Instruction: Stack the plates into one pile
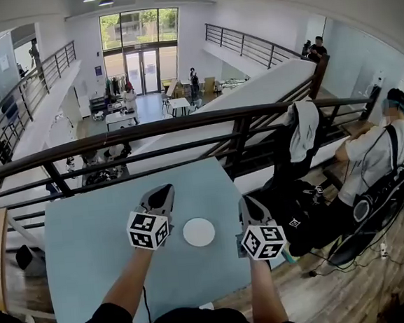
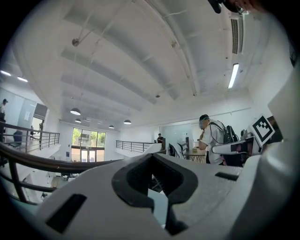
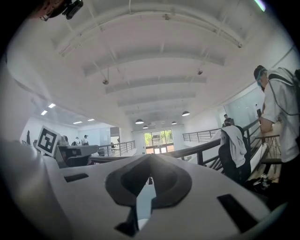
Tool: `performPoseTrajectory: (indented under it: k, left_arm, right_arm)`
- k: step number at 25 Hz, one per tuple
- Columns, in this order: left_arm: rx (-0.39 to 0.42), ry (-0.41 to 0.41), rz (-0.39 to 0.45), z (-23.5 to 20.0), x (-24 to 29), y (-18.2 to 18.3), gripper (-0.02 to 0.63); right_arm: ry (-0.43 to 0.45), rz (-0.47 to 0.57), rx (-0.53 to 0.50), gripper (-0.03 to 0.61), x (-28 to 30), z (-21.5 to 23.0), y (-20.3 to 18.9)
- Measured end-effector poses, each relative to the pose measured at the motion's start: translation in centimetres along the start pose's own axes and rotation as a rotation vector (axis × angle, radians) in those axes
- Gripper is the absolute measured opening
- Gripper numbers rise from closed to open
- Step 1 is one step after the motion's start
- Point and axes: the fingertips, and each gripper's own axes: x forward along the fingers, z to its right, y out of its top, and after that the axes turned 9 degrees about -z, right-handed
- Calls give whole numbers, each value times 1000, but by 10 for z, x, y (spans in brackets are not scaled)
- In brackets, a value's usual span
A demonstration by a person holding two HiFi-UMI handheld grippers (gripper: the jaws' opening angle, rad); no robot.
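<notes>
A white plate [image 1: 198, 232], which may be a pile seen from above, lies near the middle of the pale blue table [image 1: 90, 244]. My left gripper [image 1: 164, 190] hovers just left of and beyond it. My right gripper [image 1: 246, 201] hovers just to its right. Both are lifted off the table and point level toward the railing. In the left gripper view the jaws of the left gripper [image 2: 152, 157] meet at the tips with nothing between them. The right gripper view shows the right gripper [image 3: 151, 157] likewise shut and empty. Neither gripper touches the plate.
A dark metal railing [image 1: 185, 123] runs along the table's far edge, with an open lower floor beyond it. A person [image 1: 377, 156] sits at the right beside a chair draped with clothes [image 1: 301, 131]. The table's right edge lies close to my right gripper.
</notes>
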Motion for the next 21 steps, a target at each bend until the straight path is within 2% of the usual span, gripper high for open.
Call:
performPoseTrajectory:
  k: [10,21]
  left_arm:
    - [83,18,64,8,-9,6,8]
    - [78,28,86,13,-15,8,8]
  right_arm:
    - [1,104,-87,8,-8,-13,14]
    - [-4,113,-95,8,-17,-14,14]
